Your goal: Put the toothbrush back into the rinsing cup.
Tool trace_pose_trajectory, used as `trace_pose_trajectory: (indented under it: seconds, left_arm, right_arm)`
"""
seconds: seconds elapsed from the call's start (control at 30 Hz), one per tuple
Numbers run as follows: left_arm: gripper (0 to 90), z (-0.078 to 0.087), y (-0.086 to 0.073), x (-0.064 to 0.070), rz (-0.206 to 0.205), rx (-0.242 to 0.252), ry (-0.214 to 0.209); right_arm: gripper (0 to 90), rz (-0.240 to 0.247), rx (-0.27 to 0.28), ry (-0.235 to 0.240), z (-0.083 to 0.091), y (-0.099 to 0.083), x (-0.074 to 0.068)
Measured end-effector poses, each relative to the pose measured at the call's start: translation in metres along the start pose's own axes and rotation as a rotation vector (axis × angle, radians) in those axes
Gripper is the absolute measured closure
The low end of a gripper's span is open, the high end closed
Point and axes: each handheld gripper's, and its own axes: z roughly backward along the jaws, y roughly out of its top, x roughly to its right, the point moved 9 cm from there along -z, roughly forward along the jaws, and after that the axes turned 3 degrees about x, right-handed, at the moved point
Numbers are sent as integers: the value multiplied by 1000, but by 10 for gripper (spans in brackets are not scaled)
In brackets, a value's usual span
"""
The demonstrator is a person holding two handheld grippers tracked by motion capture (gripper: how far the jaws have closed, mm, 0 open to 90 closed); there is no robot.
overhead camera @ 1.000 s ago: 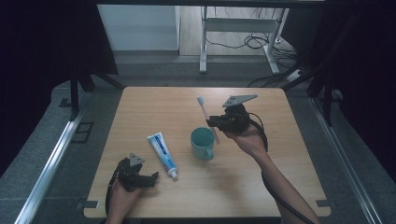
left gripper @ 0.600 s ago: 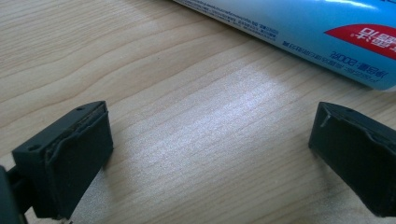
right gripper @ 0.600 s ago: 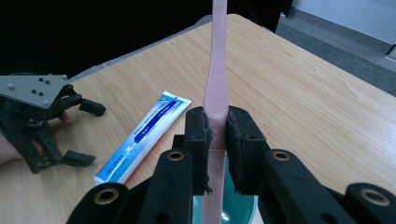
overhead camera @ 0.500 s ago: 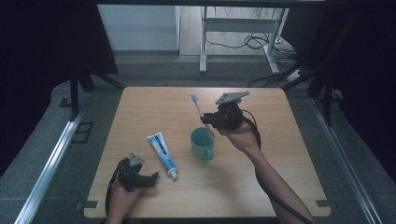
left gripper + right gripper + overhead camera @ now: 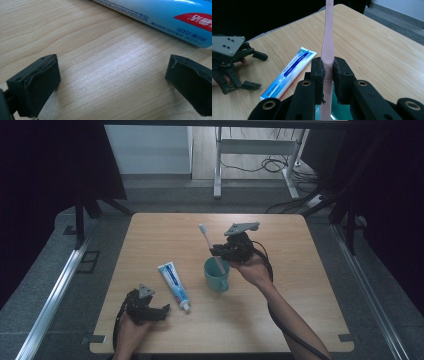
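Holding the pink toothbrush [image 5: 212,251] in your right gripper [image 5: 220,251], high view: jaws clamped on the handle around mid-length, bristle head up and tilted toward 11 o'clock, lower end inside the teal mug [image 5: 217,275]. Mug sits near table [image 5: 310,285] center, handle pointing to 5 o'clock. The gripper is just above the mug rim, at its 12 o'clock. Toothpaste tube [image 5: 173,280] lies flat at the mug's 9 o'clock, near but apart, cap end toward 5 o'clock. Your left gripper [image 5: 161,311] rests on the table at 7 o'clock from the mug, jaws spread apart, nothing between them, tips just beside the tube's cap end.

Left gripper view: both black jaws are wide apart over bare wood grain [image 5: 105,75]. Blue-and-white tube [image 5: 175,15] crosses the frame at 1 o'clock, beyond the jaw tips, not touching either jaw. Red label patch with printed text upside down.

Right gripper view: your right gripper [image 5: 329,72] is closed on the toothbrush handle [image 5: 328,47], pads pressed on both flat sides. Handle runs straight up to 12 o'clock and out of frame; head cut off. Teal mug [image 5: 337,110] interior visible below the jaws, handle continuing down into it. Toothpaste tube [image 5: 287,73] at 9 o'clock on the table. Left gripper [image 5: 256,70] farther out at 9 o'clock, jaws parted, grey plate on top.
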Motion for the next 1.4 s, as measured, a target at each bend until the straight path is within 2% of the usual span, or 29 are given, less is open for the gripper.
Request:
trace_pose_trajectory:
  seconds: [0.57,1.4]
  left_arm:
    - [0,0,0,0,3,0,0]
    - [0,0,0,0,4,0,0]
  right_arm:
    - [785,-23,-32,1,-18,-31,5]
    - [783,-48,-78,9,-39,-61,7]
